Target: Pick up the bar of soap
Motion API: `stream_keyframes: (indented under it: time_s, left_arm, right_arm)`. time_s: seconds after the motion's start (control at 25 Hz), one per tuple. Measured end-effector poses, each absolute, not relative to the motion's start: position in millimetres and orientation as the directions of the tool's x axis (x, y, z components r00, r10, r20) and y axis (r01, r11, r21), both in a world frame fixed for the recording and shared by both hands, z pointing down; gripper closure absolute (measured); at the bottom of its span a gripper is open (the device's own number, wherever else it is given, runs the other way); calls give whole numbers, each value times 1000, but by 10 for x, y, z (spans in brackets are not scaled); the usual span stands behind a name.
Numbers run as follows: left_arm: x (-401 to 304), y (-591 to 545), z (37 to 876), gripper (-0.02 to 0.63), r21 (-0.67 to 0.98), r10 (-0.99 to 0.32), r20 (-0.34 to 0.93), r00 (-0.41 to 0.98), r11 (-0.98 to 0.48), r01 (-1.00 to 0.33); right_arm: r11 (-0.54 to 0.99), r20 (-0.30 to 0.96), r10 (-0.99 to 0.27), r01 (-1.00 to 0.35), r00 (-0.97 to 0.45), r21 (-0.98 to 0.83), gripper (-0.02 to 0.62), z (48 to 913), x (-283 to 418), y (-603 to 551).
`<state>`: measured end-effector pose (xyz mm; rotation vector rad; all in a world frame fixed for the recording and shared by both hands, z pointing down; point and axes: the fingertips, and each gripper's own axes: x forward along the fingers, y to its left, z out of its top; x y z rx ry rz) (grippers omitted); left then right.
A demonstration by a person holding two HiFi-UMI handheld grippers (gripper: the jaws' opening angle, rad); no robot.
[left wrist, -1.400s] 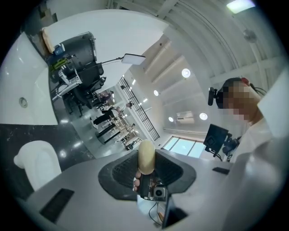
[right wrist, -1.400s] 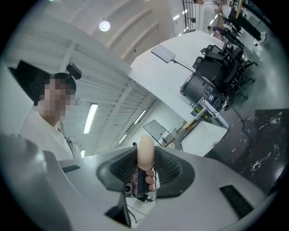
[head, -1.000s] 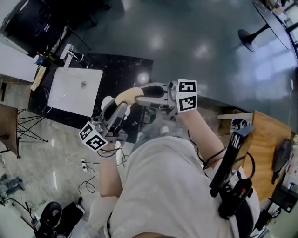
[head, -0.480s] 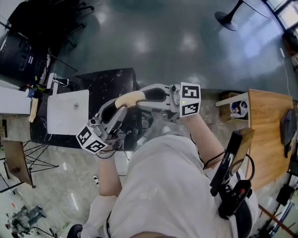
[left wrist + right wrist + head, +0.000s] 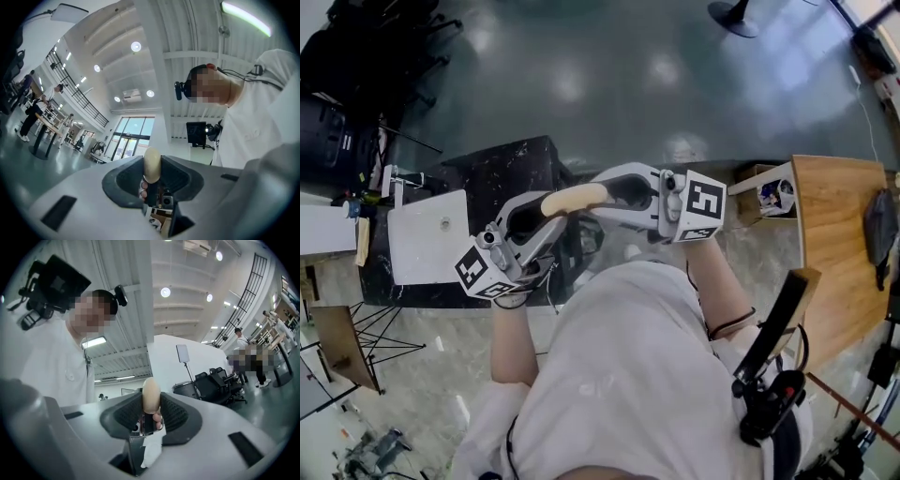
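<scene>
The bar of soap (image 5: 575, 198) is a pale tan oval, held in the air in front of the person's chest, over the floor to the right of the sink. My left gripper (image 5: 536, 214) is shut on its left end and my right gripper (image 5: 617, 193) is shut on its right end, the two facing each other. In the left gripper view the bar of soap (image 5: 151, 164) stands end-on, pinched between the ribbed pads. The right gripper view shows the same soap (image 5: 151, 394) clamped between its pads, with the other gripper behind it.
A black marble counter (image 5: 511, 164) with a white sink (image 5: 427, 236) and faucet (image 5: 403, 176) lies at the left. A wooden table (image 5: 834, 244) stands at the right, a small box (image 5: 769, 193) beside it. Dark glossy floor (image 5: 628, 84) stretches ahead.
Both grippers stay closed on the soap, holding it between them. The sink and counter have slid left and down in the head view, and the wooden table has come further into view.
</scene>
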<state>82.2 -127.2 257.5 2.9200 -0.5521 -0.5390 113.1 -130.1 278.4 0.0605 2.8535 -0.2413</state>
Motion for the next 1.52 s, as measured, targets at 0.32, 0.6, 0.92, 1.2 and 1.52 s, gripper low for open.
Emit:
stream_keyframes:
  time_s: [0.32,0.6,0.92,1.2,1.52]
  left_arm:
    - [971,-1198,2521,486,94,-312,-307,899,-950,-297]
    - [957,-1226,2512,486,102,-321,-326,889,-947,-305]
    - [902,-1225,2533,486,113,-339,-324,883,-941,-319]
    - [891,-1199,2545,486,123,-348,-327,878,-937,-326]
    - [849,-1195,2583,486,132,-367,-321,873,-930,-343]
  right_arm:
    - [997,-301,-1,23,-954,-76,468,2754,1285,-1226]
    - [998,-287,12,27,-958,-48,468,2717,1266,-1250]
    - [998,-287,17,35,-958,-57,468,2733,1209,-1252]
    - [998,-283,13,28,-959,-52,468,2754,1196,-1225]
    - [997,-278,18,37,-960,-65,468,2782,1151,-1223]
